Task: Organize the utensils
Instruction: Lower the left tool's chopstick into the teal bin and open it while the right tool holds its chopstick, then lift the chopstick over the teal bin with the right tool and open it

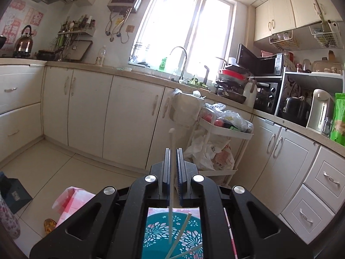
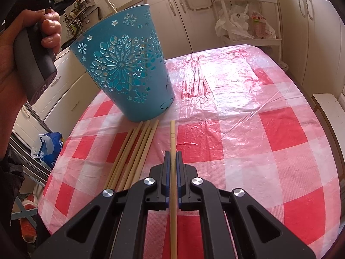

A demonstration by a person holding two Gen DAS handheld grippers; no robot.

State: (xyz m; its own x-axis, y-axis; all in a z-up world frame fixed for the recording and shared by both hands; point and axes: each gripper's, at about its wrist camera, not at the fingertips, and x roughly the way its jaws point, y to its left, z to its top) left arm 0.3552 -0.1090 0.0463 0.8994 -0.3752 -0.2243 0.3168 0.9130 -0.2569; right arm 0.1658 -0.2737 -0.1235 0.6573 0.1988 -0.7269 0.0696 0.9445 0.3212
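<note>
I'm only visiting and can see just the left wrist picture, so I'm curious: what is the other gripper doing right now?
Observer: The right gripper is shut on one wooden chopstick, low over a red and white checked tablecloth.
Operator: Are there more to pick up?
Observer: Yes, a bunch of chopsticks lies on the cloth just left of that one.
Operator: And the teal thing I see from above?
Observer: From outside, the teal holder stands on its base on the cloth, open end up, right behind the bunch.
</note>
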